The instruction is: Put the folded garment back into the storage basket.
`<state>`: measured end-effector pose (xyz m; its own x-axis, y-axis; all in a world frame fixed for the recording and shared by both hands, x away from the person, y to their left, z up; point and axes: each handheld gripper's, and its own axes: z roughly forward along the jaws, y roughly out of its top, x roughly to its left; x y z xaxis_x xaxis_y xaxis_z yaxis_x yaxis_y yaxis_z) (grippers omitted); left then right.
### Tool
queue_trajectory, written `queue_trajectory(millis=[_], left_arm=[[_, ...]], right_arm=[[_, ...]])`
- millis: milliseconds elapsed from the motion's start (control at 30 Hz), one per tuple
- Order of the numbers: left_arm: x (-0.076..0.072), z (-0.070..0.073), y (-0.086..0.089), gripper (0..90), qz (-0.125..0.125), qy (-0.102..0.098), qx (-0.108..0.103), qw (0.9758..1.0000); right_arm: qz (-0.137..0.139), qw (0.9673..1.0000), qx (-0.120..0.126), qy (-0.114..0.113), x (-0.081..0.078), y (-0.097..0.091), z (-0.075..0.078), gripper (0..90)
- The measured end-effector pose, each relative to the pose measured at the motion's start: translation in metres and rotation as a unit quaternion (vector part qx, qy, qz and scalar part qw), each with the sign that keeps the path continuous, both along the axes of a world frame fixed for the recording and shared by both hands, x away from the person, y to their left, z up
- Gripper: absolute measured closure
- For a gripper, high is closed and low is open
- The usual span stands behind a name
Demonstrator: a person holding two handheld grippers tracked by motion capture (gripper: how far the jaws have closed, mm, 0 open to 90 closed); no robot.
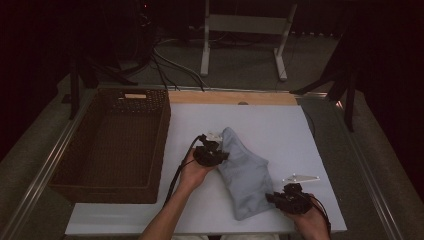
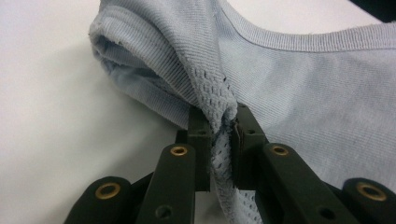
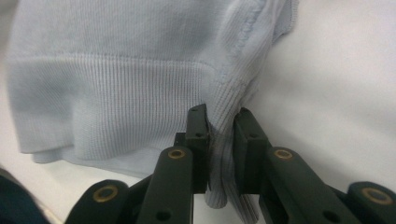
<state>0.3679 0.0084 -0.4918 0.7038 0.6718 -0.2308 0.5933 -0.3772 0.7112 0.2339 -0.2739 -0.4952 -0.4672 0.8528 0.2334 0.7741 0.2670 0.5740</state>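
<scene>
The pale blue sweater (image 1: 245,172) is lying folded on the white desk (image 1: 280,125), beside the basket (image 1: 112,142); the left gripper (image 2: 219,126) and right gripper (image 3: 223,126) are each pinching thin knit edges, which risk slipping out or unfolding when lifting

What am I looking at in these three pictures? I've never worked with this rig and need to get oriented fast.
There is no robot arm here: a person holds a two-jaw tool in each hand. The high view looks down on a white table from the person's side. On it lies a folded light blue knit garment, with a brown woven basket to its left. The left gripper is clamped on the garment's far end and the right gripper on its near end. The other two pictures come from cameras riding on the grippers: the left gripper view shows fabric pinched near the neckline, the right gripper view shows the ribbed hem pinched between the black jaws.
</scene>
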Motion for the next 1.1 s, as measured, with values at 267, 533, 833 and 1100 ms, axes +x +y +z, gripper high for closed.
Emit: queue_trajectory(millis=[267, 533, 833, 1100], left_arm=[[-0.001, 0.014, 0.003, 82.9, 0.003, -0.009, -0.005, 0.9999], [-0.003, 0.028, 0.003, 83.3, 0.001, -0.015, -0.007, 0.9999], [-0.004, 0.042, 0.006, 83.4, 0.007, -0.019, -0.015, 0.9997], [-0.005, 0.051, 0.014, 83.4, 0.017, -0.018, -0.015, 0.9996]], right_arm=[[0.000, 0.9990, 0.045, 0.002, 0.001, -0.004, 0.009, 79.5], [-0.002, 0.9983, 0.058, 0.002, 0.004, -0.003, 0.014, 79.5], [-0.005, 0.9974, 0.072, -0.001, 0.009, 0.003, 0.024, 79.5], [0.000, 0.9970, 0.077, -0.003, 0.012, 0.013, 0.029, 79.4]])
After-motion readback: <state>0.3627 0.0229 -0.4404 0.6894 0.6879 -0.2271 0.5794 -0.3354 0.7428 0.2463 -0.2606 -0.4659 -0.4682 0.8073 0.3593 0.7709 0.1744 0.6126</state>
